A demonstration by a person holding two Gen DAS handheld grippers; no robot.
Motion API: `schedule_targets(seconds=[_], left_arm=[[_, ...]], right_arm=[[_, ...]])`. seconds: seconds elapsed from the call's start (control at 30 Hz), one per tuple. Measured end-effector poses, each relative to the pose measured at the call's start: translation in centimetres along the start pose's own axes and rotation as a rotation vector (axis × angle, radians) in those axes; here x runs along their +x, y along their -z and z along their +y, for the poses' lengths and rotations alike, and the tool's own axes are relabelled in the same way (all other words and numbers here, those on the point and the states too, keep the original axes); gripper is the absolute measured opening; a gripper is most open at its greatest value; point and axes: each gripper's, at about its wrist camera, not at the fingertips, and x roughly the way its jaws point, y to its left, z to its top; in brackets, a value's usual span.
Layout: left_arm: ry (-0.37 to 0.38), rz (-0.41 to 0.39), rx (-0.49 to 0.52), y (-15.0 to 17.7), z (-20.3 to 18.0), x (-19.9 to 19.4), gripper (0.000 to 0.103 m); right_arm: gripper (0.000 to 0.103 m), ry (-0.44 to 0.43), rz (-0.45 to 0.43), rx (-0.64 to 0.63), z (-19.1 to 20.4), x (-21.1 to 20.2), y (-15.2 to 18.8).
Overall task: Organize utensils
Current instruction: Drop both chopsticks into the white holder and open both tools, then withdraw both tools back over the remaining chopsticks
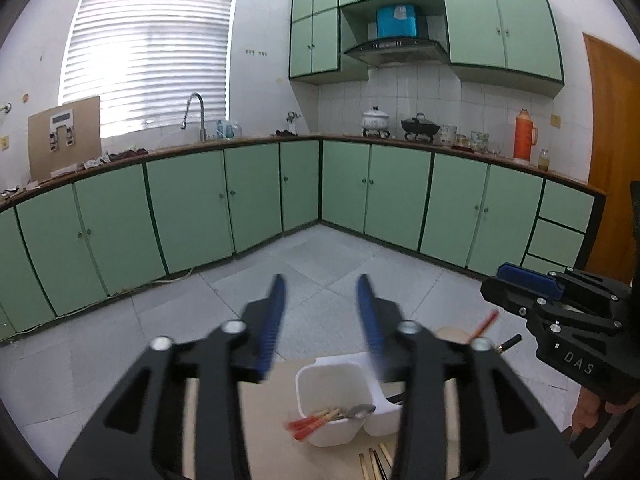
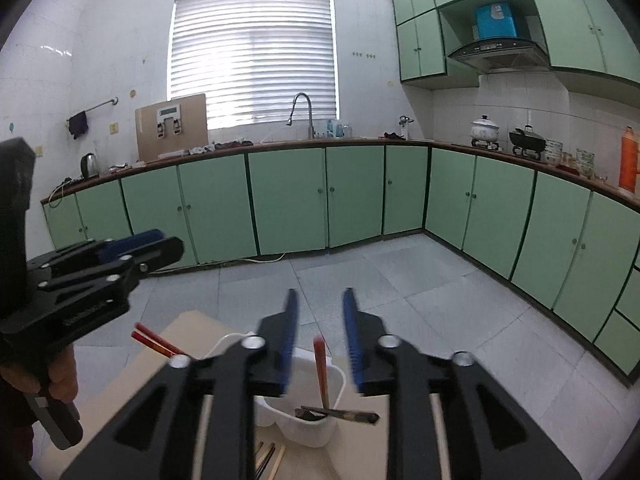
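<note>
Left wrist view: the left gripper stands spread, pinching nothing; the white utensil holder sits at six o'clock just below, red chopsticks lying across.

Right wrist view: the right gripper, likewise spread and bare, hangs above the holder, loose chopsticks at seven o'clock; I judge neither hand nearer.

Daylight is pouring through the slatted window blind, glaring white; fisheye edges are bending the cabinets, and near blue gripper pads are blurring.

holder on bench | spoon in its left compartment | loose chopsticks on bench, nearer than holder | cabinets behind
</note>
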Motion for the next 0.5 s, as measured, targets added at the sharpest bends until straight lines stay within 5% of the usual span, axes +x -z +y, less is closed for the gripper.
schedule_targets(seconds=[0.5], left_arm=[[-0.083,-0.138,-0.011,4.6,-1.4,-10.9,0.088]], right_arm=[[0.097,0.075,-0.102,0.011,1.7,-8.3,5.0]])
